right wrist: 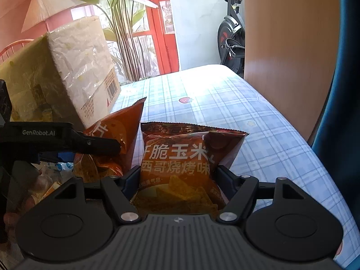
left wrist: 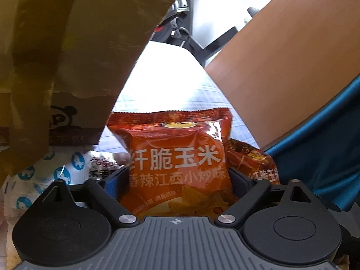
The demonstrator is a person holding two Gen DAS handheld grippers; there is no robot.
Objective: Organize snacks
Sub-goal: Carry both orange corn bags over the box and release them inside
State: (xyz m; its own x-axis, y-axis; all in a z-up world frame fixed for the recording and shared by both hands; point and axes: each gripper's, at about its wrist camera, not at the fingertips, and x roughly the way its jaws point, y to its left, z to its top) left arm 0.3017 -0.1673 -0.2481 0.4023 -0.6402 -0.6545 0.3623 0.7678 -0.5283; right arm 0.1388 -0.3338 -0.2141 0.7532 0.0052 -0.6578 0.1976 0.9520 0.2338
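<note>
Blue-checked cloth [right wrist: 225,103] covers the table, near whose right edge 2 corn-chip bags stand. Left gripper [left wrist: 180,180] brackets the orange bag [left wrist: 177,157] with jaws wide, contact uncertain. Right gripper [right wrist: 177,177] is clamped on the darker bag [right wrist: 180,157]. Both are judged light, air-puffed, slippery, crushable; mid-body sides are best held gently.

An exercise bike [right wrist: 231,38] stands beyond the checked tablecloth [right wrist: 258,117], near a potted plant [right wrist: 121,22].
</note>
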